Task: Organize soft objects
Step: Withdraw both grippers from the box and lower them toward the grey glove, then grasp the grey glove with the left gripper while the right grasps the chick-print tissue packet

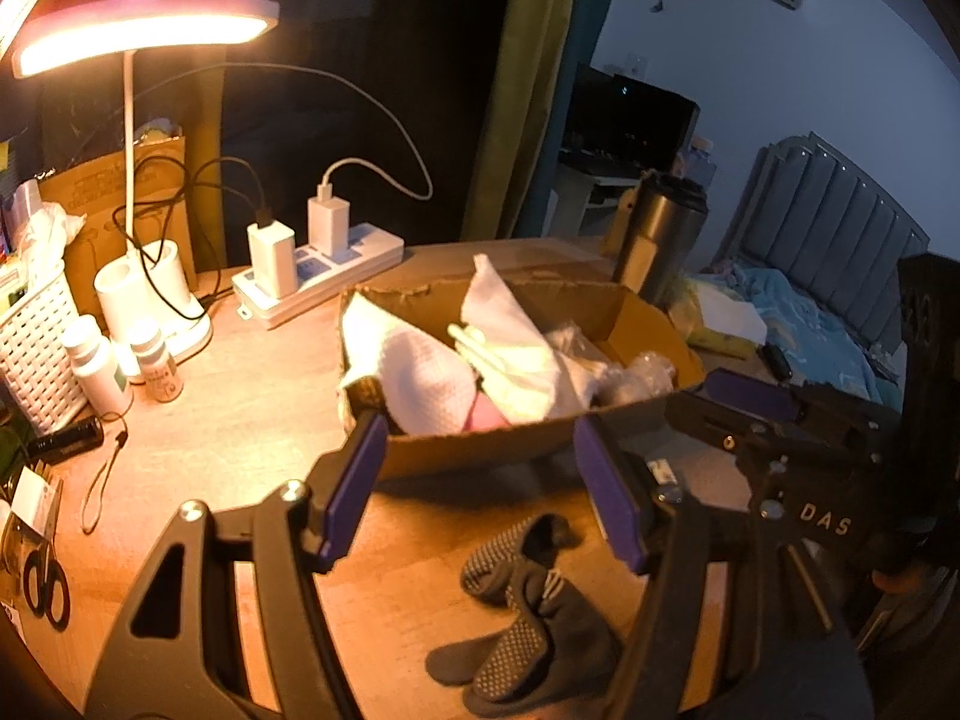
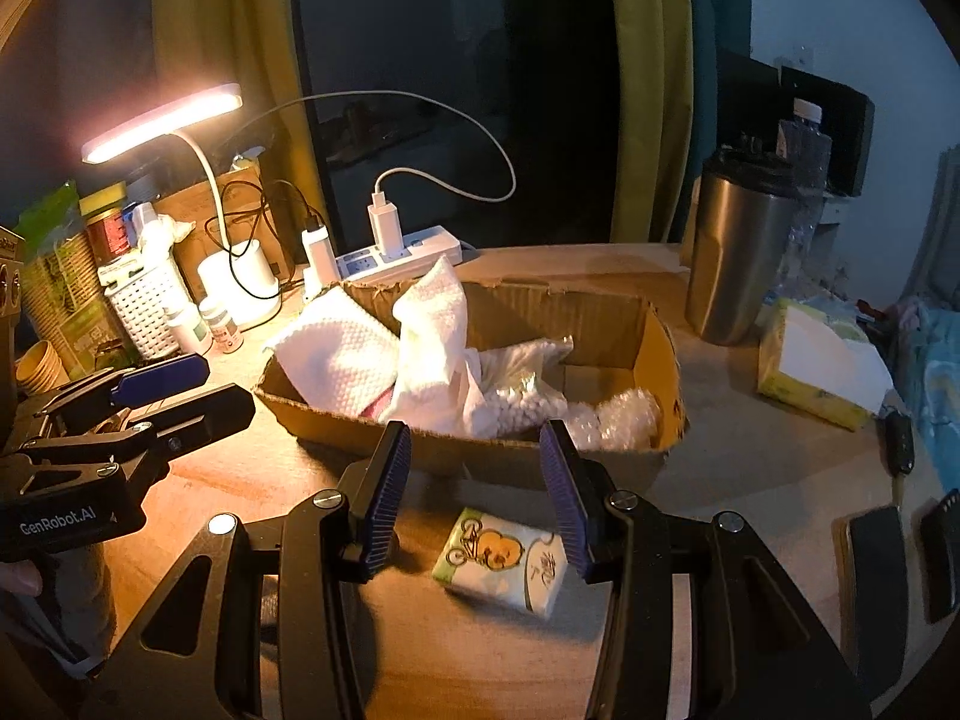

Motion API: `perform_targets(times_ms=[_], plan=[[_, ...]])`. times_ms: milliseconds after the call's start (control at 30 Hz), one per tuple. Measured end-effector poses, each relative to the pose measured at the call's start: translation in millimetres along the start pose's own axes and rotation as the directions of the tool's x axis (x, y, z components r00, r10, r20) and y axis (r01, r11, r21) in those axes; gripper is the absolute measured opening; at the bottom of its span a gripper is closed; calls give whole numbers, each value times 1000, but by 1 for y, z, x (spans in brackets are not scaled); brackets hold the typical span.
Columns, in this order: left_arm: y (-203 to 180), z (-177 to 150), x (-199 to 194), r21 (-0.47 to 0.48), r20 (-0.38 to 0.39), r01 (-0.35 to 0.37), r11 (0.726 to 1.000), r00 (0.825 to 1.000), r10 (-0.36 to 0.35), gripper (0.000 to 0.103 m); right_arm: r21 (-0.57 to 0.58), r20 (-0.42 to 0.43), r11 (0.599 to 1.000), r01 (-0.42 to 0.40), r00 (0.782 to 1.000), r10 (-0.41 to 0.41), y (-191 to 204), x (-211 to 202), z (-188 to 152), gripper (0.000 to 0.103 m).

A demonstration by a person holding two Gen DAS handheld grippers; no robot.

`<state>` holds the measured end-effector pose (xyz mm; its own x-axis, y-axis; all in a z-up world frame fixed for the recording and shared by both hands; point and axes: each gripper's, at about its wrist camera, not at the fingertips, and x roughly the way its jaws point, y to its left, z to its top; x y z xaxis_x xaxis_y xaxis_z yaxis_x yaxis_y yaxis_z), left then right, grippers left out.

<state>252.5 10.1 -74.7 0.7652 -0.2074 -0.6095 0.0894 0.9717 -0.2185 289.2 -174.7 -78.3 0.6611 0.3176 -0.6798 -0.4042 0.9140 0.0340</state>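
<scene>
- The left gripper [image 1: 480, 492] hung with fingers spread wide and empty over the dark socks [image 1: 528, 618] on the table [image 1: 252, 396].
- The right gripper [image 2: 477, 498] stood wide, empty, above the tissue pack [image 2: 501, 561].
- Bare wood lay between both items and the cardboard box [image 2: 480, 456] near edge.

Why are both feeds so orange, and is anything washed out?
Left wrist view: the desk lamp is blown out, tinting the table orange; the socks sit in the left tool's shadow. Right wrist view: same glow, dimmer right side; the tissue pack is readable.
</scene>
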Motion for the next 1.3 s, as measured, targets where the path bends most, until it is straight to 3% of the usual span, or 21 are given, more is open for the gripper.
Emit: perform_targets(times_ms=[867, 967, 1300], plan=[[-51, -47, 23, 77, -122, -47, 996, 991, 56, 67, 100, -10, 994, -41, 999, 42, -47, -16, -58, 48], [-54, -56, 30, 83, -147, -53, 995, 987, 65, 67, 110, -19, 993, -42, 999, 45, -52, -15, -65, 58], [-53, -79, 58, 109, -244, -112, 988, 960, 136, 67, 132, -29, 991, -39, 999, 43, -67, -13, -73, 64]])
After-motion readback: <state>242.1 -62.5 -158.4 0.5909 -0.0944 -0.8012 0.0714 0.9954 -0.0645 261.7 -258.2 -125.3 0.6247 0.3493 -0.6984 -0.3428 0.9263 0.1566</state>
